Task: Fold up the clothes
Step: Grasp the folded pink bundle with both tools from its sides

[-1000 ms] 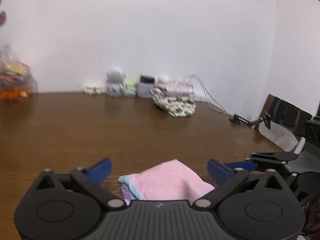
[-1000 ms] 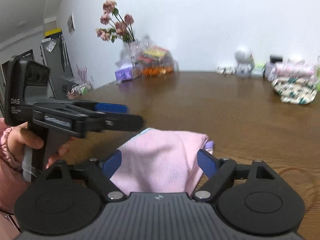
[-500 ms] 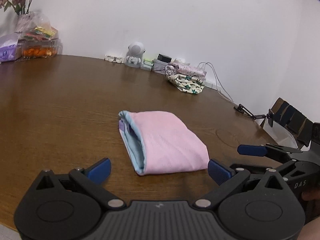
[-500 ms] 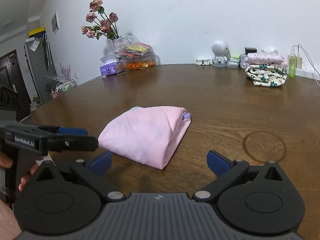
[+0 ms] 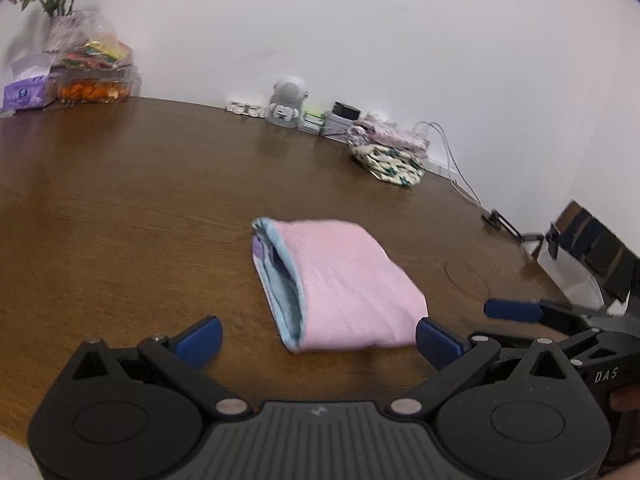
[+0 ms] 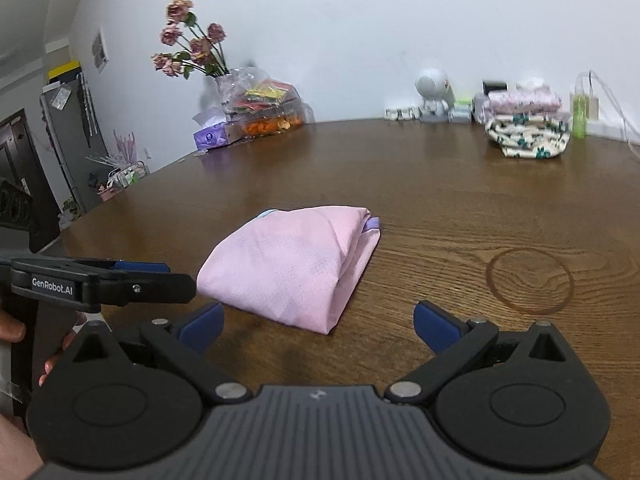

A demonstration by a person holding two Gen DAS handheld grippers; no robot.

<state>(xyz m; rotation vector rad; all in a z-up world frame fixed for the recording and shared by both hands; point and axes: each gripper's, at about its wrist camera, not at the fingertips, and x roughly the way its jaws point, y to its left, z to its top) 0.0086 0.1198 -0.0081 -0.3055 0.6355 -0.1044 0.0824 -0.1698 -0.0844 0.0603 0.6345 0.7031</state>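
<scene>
Folding looks finished on the pink garment (image 5: 340, 284), which lies as a compact bundle on the brown table (image 5: 120, 208), its open blue-lined edge turned toward the flower vase (image 6: 224, 80). The left gripper (image 5: 318, 338) sits just on the near side of the garment with its jaws spread wide and holding nothing. The right gripper (image 6: 318, 322) is likewise wide apart and empty, near the garment's closest corner.

To do this step well, I would judge that both tools should lift away cleanly without snagging the loose blue edge, so the folds do not spring open. If a tidy-up is wanted, pressing flat on top seems safer than pinching.

Beyond the garment, toward the wall, a clear box (image 6: 272, 120) holds orange items and bright packets. A purple tissue box (image 6: 210, 136) beside it shows 1 tissue poking out. Folded patterned clothes (image 6: 528, 136) are stacked farther along.
</scene>
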